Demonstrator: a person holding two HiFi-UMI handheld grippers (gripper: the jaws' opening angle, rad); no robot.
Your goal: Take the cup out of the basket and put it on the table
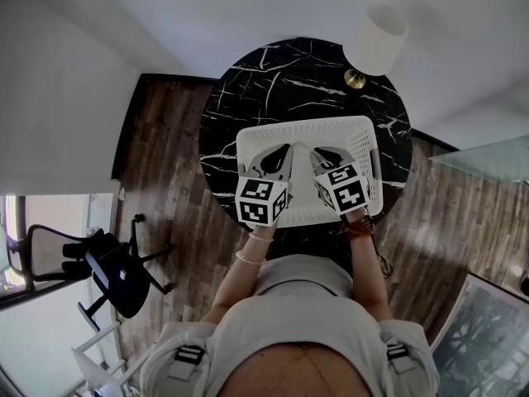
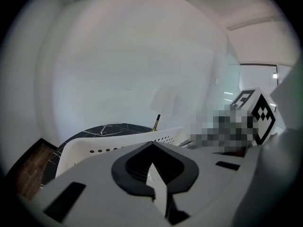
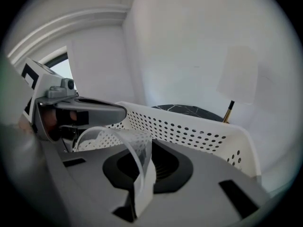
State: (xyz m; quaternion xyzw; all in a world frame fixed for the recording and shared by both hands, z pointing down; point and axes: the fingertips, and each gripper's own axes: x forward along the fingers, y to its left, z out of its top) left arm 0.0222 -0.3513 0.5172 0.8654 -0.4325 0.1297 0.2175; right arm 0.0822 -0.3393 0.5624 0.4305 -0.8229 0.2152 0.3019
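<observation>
One clear plastic cup [image 3: 124, 141] sits pinched by its thin wall in the right gripper [image 3: 143, 171], whose jaws are closed tight on it; the cup's open rim arcs out to the left of the jaws, with the white perforated plastic basket [image 3: 189, 126] behind and around it; whether the cup touches the basket's bottom cannot be told. The left gripper [image 2: 154, 171] has its jaws drawn together with nothing seen between them. From the head view, the left gripper [image 1: 277, 162] and the right gripper [image 1: 328, 161] hover side by side over the basket [image 1: 306, 126], which rests on the round black marble table [image 1: 273, 81]; a lamp with a white shade and brass foot [image 1: 376, 40] stands at the table's far edge; a black office chair [image 1: 116, 271] stands well apart on the dark wooden floor [image 1: 165, 139].
</observation>
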